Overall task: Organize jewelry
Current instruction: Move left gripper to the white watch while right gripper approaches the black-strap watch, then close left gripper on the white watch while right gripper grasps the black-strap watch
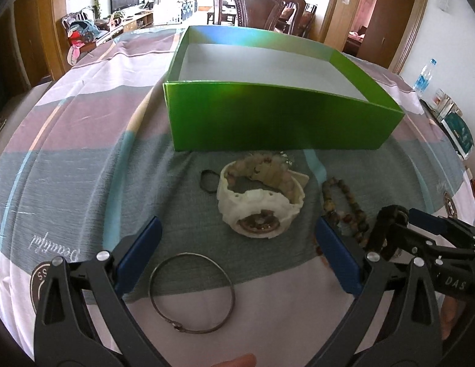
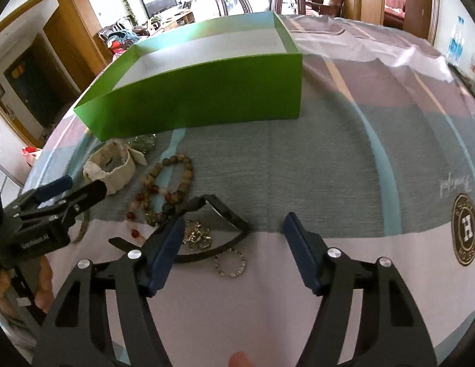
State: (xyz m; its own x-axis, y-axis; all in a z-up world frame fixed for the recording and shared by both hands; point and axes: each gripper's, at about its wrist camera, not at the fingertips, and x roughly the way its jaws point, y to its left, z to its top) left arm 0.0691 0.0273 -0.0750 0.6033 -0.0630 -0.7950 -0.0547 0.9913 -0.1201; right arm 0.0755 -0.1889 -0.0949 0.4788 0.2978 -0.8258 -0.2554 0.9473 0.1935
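Several pieces of jewelry lie on the cloth in front of an open green box (image 1: 268,116) (image 2: 207,98). My left gripper (image 1: 237,221) hangs open, low over a white watch (image 1: 259,208) with a pale bead bracelet (image 1: 265,168) draped on it. A thin metal bangle (image 1: 191,293) lies between its fingers, nearer the camera. My right gripper (image 2: 234,218) is open; its left finger rests against a black strap (image 2: 228,214) that loops between the jaws, with no pad pressing on it. Beside it are a silver chain cluster (image 2: 197,234), a sparkly ring (image 2: 231,264) and a brown bead bracelet (image 2: 173,183) (image 1: 344,208).
A small dark ring (image 1: 208,180) sits left of the watch. The striped tablecloth (image 2: 375,122) runs wide to the right of the box. A wooden chair (image 1: 259,3) stands behind the table, and a water bottle (image 1: 424,75) and books sit at its right edge.
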